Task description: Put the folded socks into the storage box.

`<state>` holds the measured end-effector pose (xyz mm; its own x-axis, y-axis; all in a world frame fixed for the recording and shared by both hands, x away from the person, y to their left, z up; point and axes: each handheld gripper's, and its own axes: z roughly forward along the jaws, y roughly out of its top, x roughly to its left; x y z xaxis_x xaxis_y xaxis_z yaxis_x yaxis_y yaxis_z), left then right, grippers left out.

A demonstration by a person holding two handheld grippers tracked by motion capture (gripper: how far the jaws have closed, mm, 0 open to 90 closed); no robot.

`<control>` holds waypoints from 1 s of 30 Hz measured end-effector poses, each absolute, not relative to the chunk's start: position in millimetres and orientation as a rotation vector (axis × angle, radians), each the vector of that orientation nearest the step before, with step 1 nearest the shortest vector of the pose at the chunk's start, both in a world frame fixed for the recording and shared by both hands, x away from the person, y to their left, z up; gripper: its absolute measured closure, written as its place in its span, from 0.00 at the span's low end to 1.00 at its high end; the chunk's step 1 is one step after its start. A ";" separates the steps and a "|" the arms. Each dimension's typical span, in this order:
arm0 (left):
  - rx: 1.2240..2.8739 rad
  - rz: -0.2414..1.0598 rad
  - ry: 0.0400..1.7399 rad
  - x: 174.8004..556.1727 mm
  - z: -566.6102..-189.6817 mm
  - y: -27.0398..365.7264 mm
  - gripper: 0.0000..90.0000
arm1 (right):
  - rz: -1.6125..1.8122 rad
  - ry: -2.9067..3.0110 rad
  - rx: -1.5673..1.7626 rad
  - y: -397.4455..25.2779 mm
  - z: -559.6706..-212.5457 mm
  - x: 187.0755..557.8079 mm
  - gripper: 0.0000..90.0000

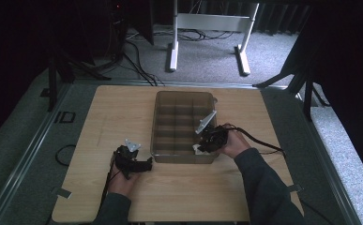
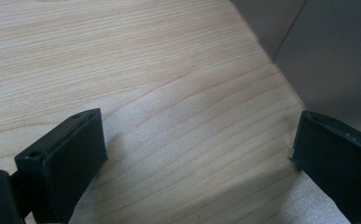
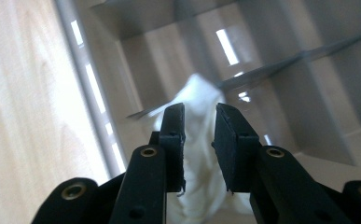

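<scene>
On the wooden table [image 1: 118,112] the left gripper [image 1: 134,165] rested spread wide and empty beside the divided clear box [image 1: 184,127], where the right gripper [image 1: 207,143] pinched a blurred white object [image 3: 201,135] in its near-right compartment.

Counter [image 1: 123,112]: light wood-grain top, rect., rounded corners, set in grey metal frame w/ rails [image 1: 29,140] at L and R sides.
Floor [image 1: 207,51]: grey carpet, speckled.
White table frame [image 1: 212,28]: beyond counter, two legs w/ flat feet, crossbar between.
Cables [image 1: 137,56]: black, several, loose on carpet back L; one loop [image 1: 64,154] near counter's L edge.
Black stand legs [image 1: 301,79]: back R; similar at back L.
Surround: v. dark, black drapes/walls; light falls mainly on carpet and counter.
</scene>
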<state>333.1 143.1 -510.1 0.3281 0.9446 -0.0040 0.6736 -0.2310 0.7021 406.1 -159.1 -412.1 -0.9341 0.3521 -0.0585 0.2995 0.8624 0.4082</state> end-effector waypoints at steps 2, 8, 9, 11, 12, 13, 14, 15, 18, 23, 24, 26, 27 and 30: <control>1.990 0.577 1.418 333.1 -510.2 143.1 0.03 | 0.578 2.903 0.509 -156.9 -416.4 407.2 0.86; 1.990 0.577 1.418 333.2 -510.2 142.9 0.03 | 0.486 2.934 0.503 -151.0 -426.9 409.3 1.00; 1.989 0.578 1.418 333.2 -510.2 142.9 0.03 | 0.461 2.936 0.507 -149.7 -429.3 409.2 1.00; 1.989 0.578 1.418 333.2 -510.2 142.8 0.03 | 0.419 2.939 0.499 -147.0 -435.1 409.8 1.00; 1.989 0.577 1.418 333.1 -510.2 142.8 0.03 | 0.411 2.941 0.506 -145.6 -435.9 409.9 1.00; 1.989 0.577 1.418 333.2 -510.2 142.8 0.03 | 0.401 2.944 0.503 -145.0 -436.5 410.4 1.00; 1.989 0.577 1.418 333.1 -510.3 142.7 0.03 | 0.397 2.946 0.506 -144.4 -437.2 410.4 1.00; 1.988 0.577 1.418 333.2 -510.3 142.7 0.03 | 0.388 2.948 0.502 -144.2 -437.5 410.7 1.00; 1.989 0.577 1.418 333.2 -510.2 142.7 0.03 | 0.368 2.949 0.502 -142.3 -439.3 410.9 1.00; 1.989 0.577 1.418 333.2 -510.2 142.7 0.03 | 0.371 2.947 0.492 -143.0 -438.9 410.3 1.00; 1.989 0.578 1.418 333.2 -510.2 142.7 0.03 | 0.379 2.943 0.491 -143.7 -438.3 409.2 1.00; 1.990 0.578 1.418 333.2 -510.2 142.7 0.03 | 0.403 2.930 0.485 -146.2 -435.2 406.6 1.00; 1.989 0.578 1.418 333.2 -510.2 142.7 0.03 | 0.419 2.925 0.482 -147.9 -433.0 405.1 0.99; 1.989 0.578 1.418 333.2 -510.2 142.6 0.03 | 0.477 2.902 0.480 -154.1 -423.8 400.8 0.98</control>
